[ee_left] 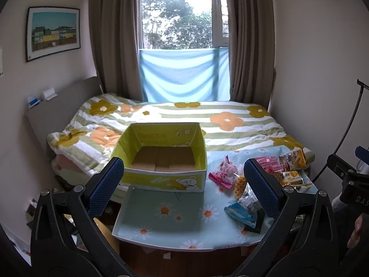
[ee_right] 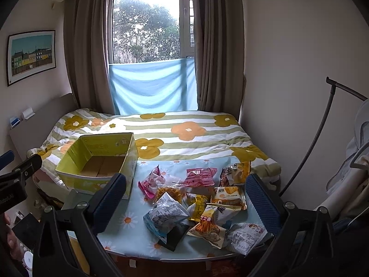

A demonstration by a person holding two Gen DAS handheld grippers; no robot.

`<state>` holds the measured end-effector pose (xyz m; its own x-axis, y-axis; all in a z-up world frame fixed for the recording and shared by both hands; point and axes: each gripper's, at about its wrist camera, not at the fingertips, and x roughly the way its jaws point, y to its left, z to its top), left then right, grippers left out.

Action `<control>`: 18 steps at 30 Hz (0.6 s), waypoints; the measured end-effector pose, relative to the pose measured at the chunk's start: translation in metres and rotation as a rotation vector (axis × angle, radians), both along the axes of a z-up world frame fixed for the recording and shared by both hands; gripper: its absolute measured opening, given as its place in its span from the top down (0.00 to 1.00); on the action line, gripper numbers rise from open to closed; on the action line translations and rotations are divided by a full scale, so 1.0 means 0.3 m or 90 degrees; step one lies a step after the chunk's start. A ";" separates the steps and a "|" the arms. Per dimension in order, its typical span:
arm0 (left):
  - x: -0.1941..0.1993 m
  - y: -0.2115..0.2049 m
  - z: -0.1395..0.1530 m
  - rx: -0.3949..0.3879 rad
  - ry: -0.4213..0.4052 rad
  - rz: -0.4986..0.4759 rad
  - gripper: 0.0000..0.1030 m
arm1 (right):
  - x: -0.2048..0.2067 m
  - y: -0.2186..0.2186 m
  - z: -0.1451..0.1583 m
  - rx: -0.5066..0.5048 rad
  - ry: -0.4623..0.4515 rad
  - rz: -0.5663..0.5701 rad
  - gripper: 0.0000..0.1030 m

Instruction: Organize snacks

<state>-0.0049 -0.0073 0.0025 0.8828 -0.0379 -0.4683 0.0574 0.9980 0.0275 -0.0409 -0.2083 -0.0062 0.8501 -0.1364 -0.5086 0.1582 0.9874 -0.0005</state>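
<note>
Right, both grippers up over the table (ee_left: 161, 228) w/ the daisy-print blue cloth, nothing in either one. Left gripper (ee_left: 184, 182) has its jaws spread wide, blue pads apart, framing the yellow-green cardboard box (ee_left: 161, 175). Box sits at the table's far-left edge, top open, bare brown cardboard floor showing, no snacks inside. Right gripper (ee_right: 186, 198) likewise wide open, hanging above the snack pile (ee_right: 198, 205) w/o touching a single packet.

Snacks all out on the cloth, to the right of the box. Pink packet (ee_right: 151, 181) closest to the box, just beside its corner. Waffle pack (ee_right: 170, 192) touching it in front. Second pink packet (ee_right: 199, 176) further back, brown-yellow bag (ee_right: 235, 172) beside that near the far edge. Cake pack w/ orange label (ee_right: 228, 195) mid-pile. White-blue bag (ee_right: 165, 217) up front, lying partly on a black packet (ee_right: 176, 233). Cheese-stick bag (ee_right: 211, 226) overlaps its neighbours; white packet w/ printed text (ee_right: 245, 234) at the near-right corner, close to the table edge.

Behind the table: bed w/ a flower-print striped quilt (ee_right: 184, 133), window (ee_right: 147, 23) w/ brown curtains, blue cloth (ee_right: 152, 87) across its lower part. Framed picture (ee_left: 54, 33) on the left wall.
</note>
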 end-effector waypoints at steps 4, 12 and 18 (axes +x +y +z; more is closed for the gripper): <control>0.000 0.001 0.004 0.001 -0.001 0.001 0.00 | 0.000 0.000 0.001 0.000 0.000 0.000 0.00; -0.010 -0.002 0.007 0.001 -0.001 0.003 0.00 | -0.001 0.003 -0.001 0.000 0.002 -0.001 0.00; -0.013 0.000 0.009 0.000 0.000 0.003 0.00 | -0.007 0.007 -0.009 -0.001 0.002 0.001 0.00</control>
